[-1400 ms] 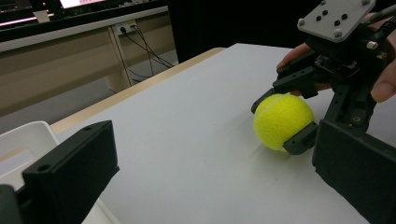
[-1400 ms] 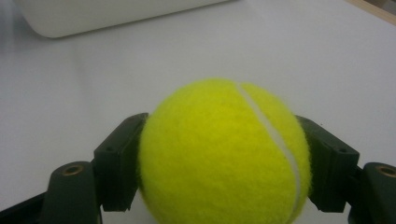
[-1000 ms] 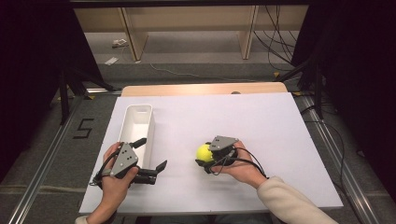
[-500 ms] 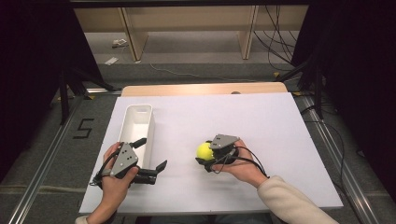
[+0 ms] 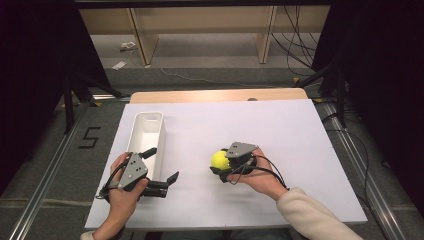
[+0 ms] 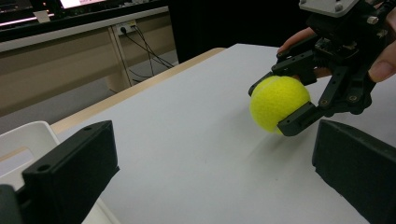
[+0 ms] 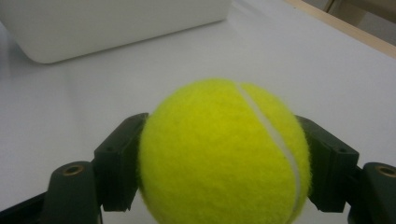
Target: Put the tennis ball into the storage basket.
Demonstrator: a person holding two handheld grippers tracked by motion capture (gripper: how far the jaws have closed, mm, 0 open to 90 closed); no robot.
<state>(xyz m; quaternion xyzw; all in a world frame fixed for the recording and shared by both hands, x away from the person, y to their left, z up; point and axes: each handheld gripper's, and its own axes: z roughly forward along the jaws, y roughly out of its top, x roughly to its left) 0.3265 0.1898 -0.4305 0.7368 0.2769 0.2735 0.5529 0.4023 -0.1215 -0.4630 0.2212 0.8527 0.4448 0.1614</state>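
Fuzzy yellow tennis ball (image 5: 219, 159) pinched between right gripper (image 5: 222, 169) fingers, mid-surface (image 5: 240, 125) toward near edge. Left gripper (image 5: 162, 167) fingers spread, beside smooth white rectangular bin (image 5: 145, 135).

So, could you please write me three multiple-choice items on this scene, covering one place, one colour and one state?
1. Where is the long white plastic bin?
A. Left side of the white table top
B. Right side
C. On the floor

2. What colour is the fuzzy tennis ball?
A. Orange
B. Yellow-green
C. White

3. How is the left claw?
A. Shut on the ball
B. Shut on the bin
C. Open, holding nothing

Answers: 1 A, the high view shows it left, near the left claw. 2 B, both claw views show it. 3 C, its jaws stand wide apart; the right claw clamps the ball.
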